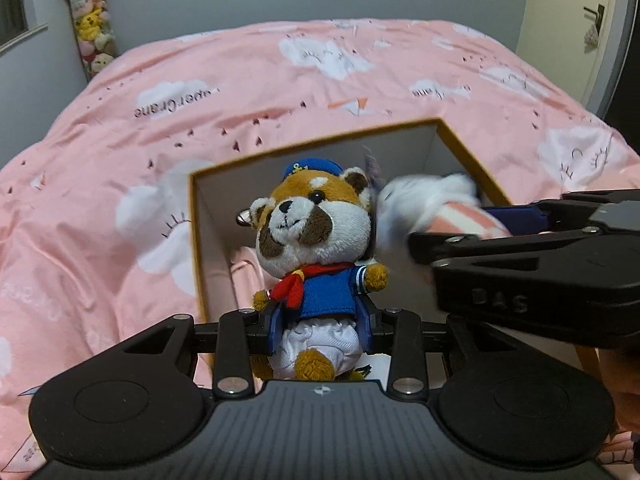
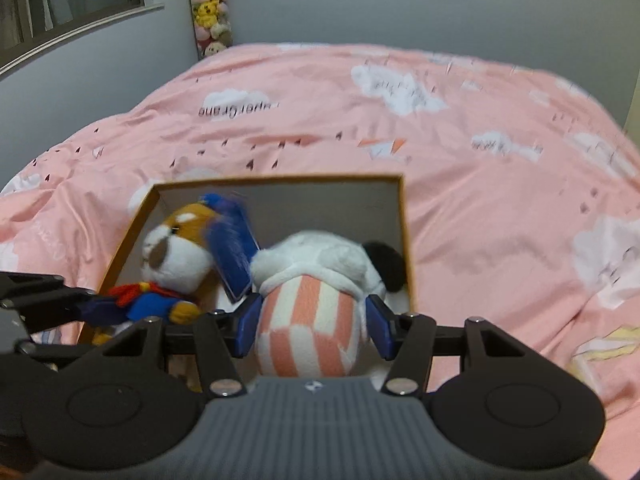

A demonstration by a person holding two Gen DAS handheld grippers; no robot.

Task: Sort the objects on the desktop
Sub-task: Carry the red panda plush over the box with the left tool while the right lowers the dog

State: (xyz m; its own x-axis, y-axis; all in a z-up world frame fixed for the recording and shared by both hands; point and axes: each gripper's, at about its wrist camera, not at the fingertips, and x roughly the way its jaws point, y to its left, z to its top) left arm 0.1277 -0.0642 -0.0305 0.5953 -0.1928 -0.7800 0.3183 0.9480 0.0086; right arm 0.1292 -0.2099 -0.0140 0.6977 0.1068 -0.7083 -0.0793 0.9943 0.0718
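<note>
Pink bedding (image 1: 360,80) printed with clouds and "superCrane" is seen under an open box (image 1: 460,140). A sailor bear (image 1: 316,240) is pinched at the waist by the left gripper (image 1: 320,328) over the box's left side. A striped plush (image 2: 308,320) is squeezed by the right gripper (image 2: 312,324) beside it.

Plush toys, held: 2, namely one sailor-dressed red panda (image 1: 316,236) and one white plush in pink stripes (image 2: 316,300). Open cardboard box (image 1: 460,136): 1. Tools: 2.
</note>
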